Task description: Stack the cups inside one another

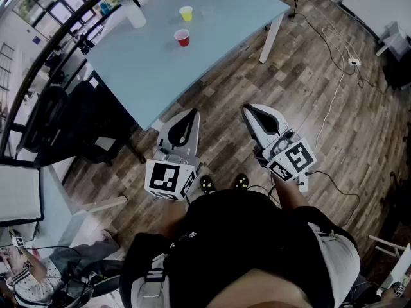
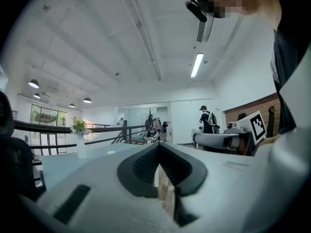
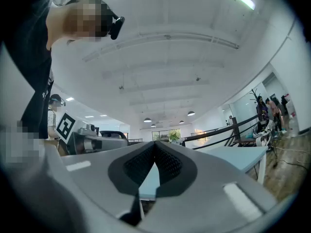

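Observation:
A red cup [image 1: 182,38] and a yellow cup [image 1: 186,13] stand apart and upright on the pale blue table [image 1: 148,69], far ahead of both grippers. My left gripper [image 1: 191,112] [image 2: 158,144] is held level over the wood floor, just short of the table's near corner. Its jaws meet at the tips with nothing between them. My right gripper [image 1: 246,110] [image 3: 154,143] hangs beside it, tilted slightly up, shut and empty. Neither cup shows in the gripper views.
A white vase of flowers [image 1: 131,8] [image 2: 80,147] stands at the table's far left. A white table leg [image 1: 271,37] reaches the floor on the right. Black office chairs [image 1: 96,130] stand to the left. Cables [image 1: 334,95] trail across the floor. People stand far off [image 2: 209,120].

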